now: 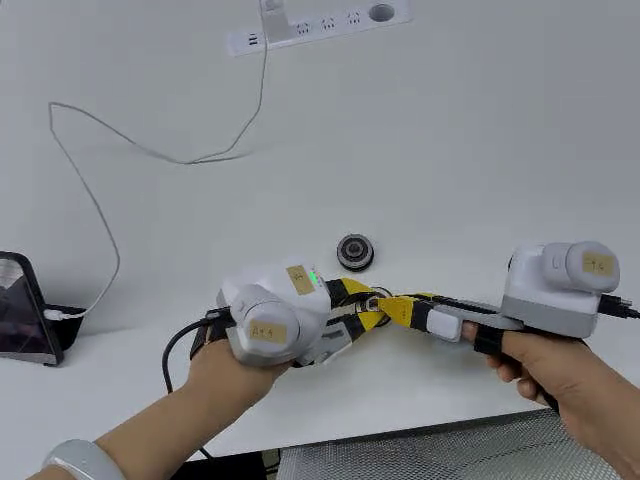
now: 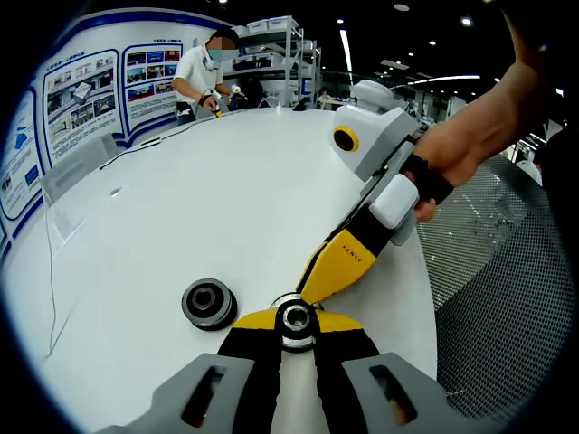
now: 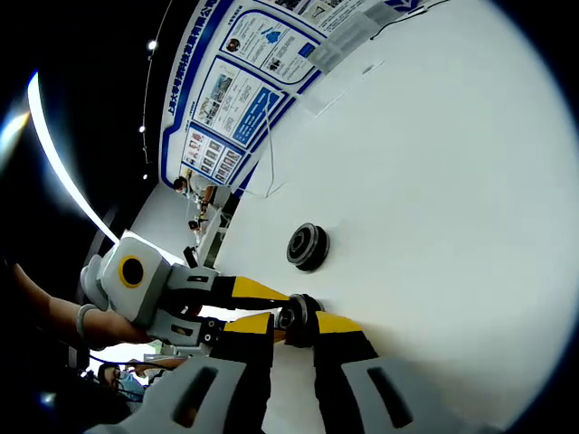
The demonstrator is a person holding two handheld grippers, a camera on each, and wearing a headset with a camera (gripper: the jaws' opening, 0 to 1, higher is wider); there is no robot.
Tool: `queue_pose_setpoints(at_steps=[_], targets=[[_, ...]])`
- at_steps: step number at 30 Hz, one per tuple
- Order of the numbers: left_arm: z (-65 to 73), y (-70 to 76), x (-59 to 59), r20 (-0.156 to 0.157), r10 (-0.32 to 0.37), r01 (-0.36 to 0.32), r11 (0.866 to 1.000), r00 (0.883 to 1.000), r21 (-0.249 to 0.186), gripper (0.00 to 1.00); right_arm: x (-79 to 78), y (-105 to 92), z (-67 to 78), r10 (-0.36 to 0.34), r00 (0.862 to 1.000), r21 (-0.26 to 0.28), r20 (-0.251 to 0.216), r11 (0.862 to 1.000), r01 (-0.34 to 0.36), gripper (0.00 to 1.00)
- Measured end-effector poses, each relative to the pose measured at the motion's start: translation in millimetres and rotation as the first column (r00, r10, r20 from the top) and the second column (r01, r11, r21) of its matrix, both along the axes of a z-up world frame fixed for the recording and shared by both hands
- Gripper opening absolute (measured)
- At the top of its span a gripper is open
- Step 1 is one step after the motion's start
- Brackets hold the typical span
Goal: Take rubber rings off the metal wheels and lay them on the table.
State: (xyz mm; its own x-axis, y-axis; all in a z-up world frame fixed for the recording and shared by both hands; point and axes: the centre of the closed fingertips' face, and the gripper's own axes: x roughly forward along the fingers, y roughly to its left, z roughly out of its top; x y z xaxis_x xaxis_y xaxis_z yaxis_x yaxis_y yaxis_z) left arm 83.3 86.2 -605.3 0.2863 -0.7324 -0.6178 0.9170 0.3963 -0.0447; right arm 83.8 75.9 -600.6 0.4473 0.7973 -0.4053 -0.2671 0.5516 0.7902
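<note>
A small metal wheel (image 2: 296,318) is clamped between the yellow-tipped jaws of my left gripper (image 2: 296,324), which is shut on it just above the table. My right gripper (image 3: 297,324) comes in from the opposite side and is shut on the same wheel (image 3: 298,318) at its rim; its yellow jaw (image 2: 339,264) touches the wheel's top edge. In the head view the two grippers meet tip to tip over the held wheel (image 1: 381,300). A second wheel (image 1: 355,252) with a black rubber ring lies flat on the white table (image 1: 450,150), just beyond them; I see the second wheel (image 2: 209,303) left of my jaws.
A white power strip (image 1: 318,25) lies at the far edge, its grey cable (image 1: 105,225) looping to a phone (image 1: 22,308) on a stand at the left. The table's front edge (image 1: 400,425) runs just below the hands, with a mesh chair seat (image 1: 440,455) beneath.
</note>
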Motion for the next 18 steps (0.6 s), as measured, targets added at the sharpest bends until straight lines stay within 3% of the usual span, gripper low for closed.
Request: queue_pose_setpoints(at_steps=[18], targets=[[1.3, 0.0, -0.3, 0.000, 0.001, -0.001, 1.000, 1.000, -0.003, 0.13, 0.6, -3.8, -3.3, 0.004, 1.000, -0.048, 0.027, 0.999, -0.002, 0.07]])
